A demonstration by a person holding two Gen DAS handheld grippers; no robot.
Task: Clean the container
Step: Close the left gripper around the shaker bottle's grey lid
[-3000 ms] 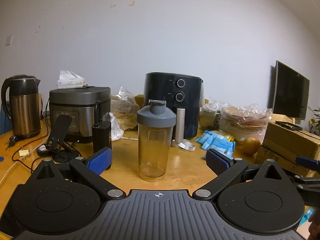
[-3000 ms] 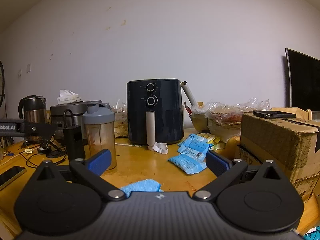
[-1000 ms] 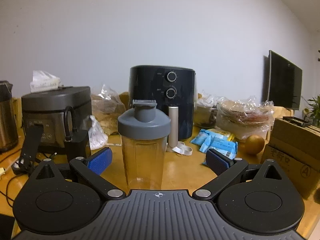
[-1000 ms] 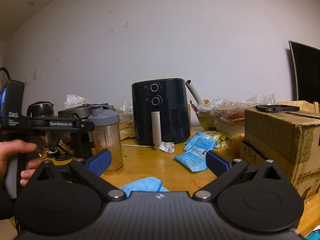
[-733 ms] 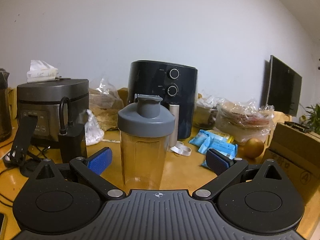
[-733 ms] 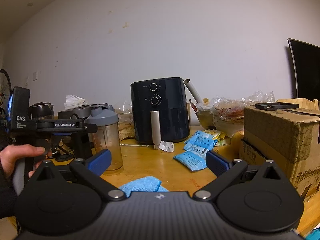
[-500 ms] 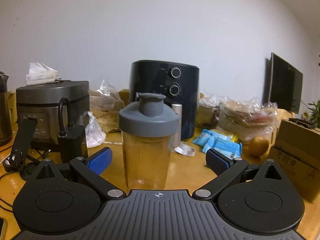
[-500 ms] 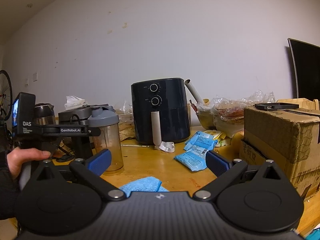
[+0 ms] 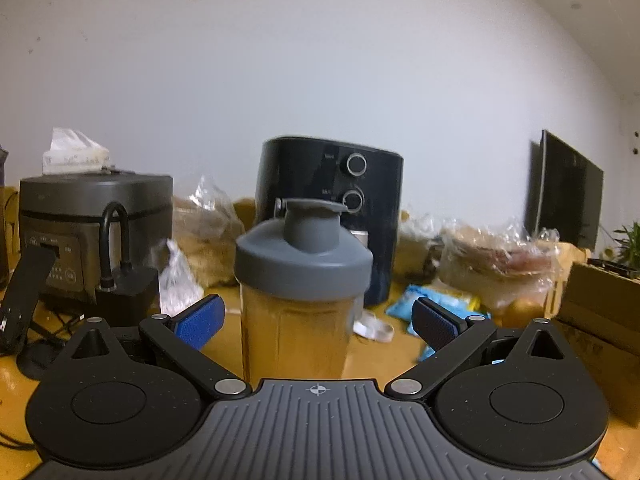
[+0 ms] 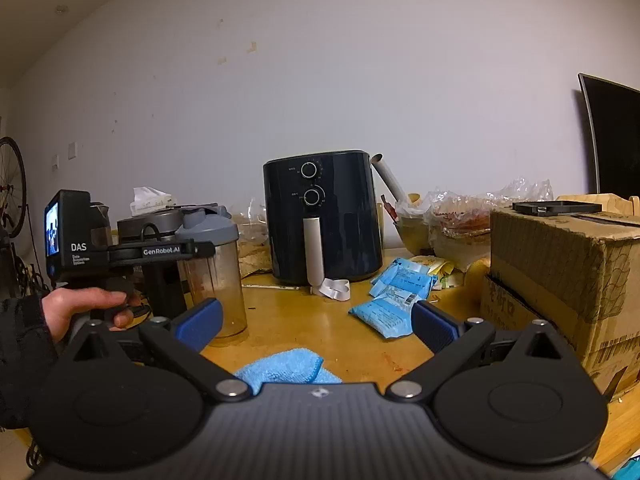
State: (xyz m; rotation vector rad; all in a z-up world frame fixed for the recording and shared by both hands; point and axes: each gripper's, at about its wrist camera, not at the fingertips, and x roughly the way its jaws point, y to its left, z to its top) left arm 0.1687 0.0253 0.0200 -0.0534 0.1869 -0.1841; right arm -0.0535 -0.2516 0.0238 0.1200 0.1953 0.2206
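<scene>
A clear shaker bottle (image 9: 298, 320) with a grey screw lid and flip spout stands upright on the wooden table. It sits between the blue pads of my left gripper (image 9: 318, 322), which is open, with gaps on both sides of the bottle. From the right wrist view the same bottle (image 10: 214, 276) is at the left, with the left gripper's body level with its upper part and a hand (image 10: 80, 306) on its handle. My right gripper (image 10: 316, 326) is open over the table, nothing between its fingers. A blue cloth (image 10: 286, 366) lies just beneath it.
A black air fryer (image 10: 322, 216) stands behind the bottle. A rice cooker (image 9: 94, 224) and a black charger (image 9: 124, 300) are at the left. Blue packets (image 10: 394, 296), plastic bags of food (image 9: 496, 264) and a cardboard box (image 10: 560, 276) crowd the right side.
The left gripper has moved forward toward the bottle, which now looms larger and sits between its open fingers. The right gripper has held nearly still.
</scene>
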